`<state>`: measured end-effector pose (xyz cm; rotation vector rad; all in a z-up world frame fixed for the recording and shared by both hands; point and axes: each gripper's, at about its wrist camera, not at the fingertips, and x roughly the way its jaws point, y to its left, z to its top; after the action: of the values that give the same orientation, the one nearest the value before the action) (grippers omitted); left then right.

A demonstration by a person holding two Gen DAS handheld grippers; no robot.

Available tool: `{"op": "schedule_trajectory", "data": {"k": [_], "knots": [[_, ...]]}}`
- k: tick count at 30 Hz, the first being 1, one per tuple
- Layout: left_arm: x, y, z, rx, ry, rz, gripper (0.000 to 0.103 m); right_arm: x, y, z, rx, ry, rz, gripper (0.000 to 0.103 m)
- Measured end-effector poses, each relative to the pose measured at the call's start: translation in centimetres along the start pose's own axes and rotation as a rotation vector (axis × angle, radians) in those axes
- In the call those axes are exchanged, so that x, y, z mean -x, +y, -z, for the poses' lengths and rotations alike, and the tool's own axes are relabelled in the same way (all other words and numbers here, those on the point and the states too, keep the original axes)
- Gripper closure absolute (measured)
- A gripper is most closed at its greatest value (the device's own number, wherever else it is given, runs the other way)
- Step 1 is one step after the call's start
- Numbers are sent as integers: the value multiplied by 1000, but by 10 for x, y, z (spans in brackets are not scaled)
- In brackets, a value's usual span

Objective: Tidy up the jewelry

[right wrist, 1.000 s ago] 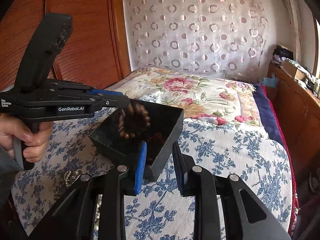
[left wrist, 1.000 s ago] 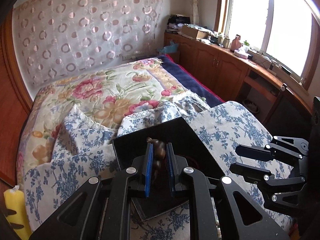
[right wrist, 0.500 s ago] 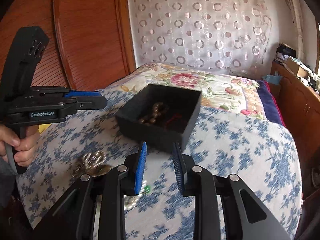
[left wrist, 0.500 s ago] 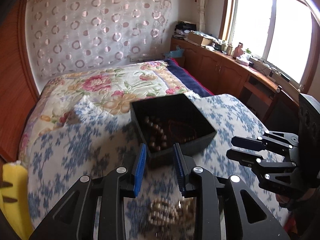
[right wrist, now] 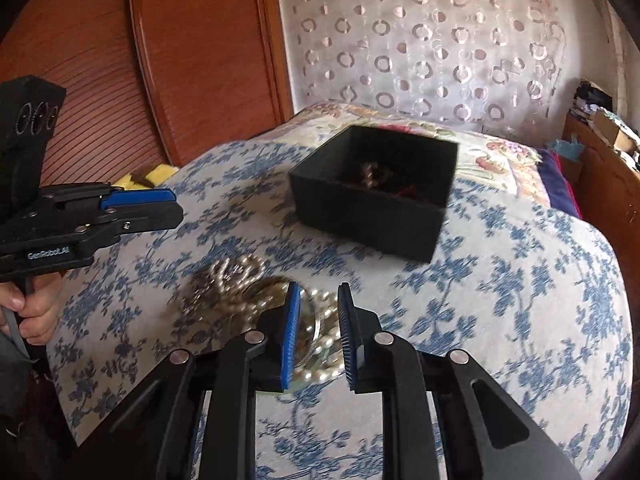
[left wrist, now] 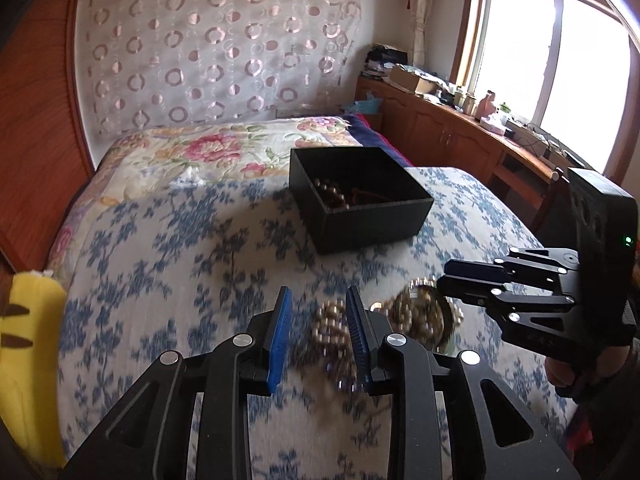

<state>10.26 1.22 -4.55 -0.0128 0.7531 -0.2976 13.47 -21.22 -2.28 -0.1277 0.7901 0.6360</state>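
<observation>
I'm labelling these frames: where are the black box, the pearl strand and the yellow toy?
Black box (right wrist: 360, 216): right wrist view, on its near outer wall.
Pearl strand (right wrist: 320, 372): right wrist view, on beads between the fingers.
Yellow toy (left wrist: 28, 344): left wrist view, on its body.

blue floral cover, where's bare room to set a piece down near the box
Free: the blue floral cover right of the black box, out to the bed's edge, and the stretch between the box and the yellow cushion. Crowded: the jewelry pile in front of the box, under both grippers.
</observation>
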Motion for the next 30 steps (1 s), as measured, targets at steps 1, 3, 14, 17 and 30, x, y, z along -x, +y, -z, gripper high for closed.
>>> {"op": "schedule_trajectory", "data": {"k": [1, 3, 14, 17, 30], "knots": [[1, 1, 4, 7, 3, -1, 77, -2, 2, 1, 5, 6, -1, 83], [4, 3, 11, 17, 8, 0, 77, -7, 5, 4, 15, 21, 6, 83], [0, 3, 40, 21, 66, 5, 75, -10, 8, 6, 47, 29, 42, 98], [-5, -1, 42, 19, 77, 13, 75, 1, 6, 7, 35, -7, 47, 98], [-12, -8, 35, 9, 78, 21, 75, 40, -11, 9, 32, -64, 109, 98]]}}
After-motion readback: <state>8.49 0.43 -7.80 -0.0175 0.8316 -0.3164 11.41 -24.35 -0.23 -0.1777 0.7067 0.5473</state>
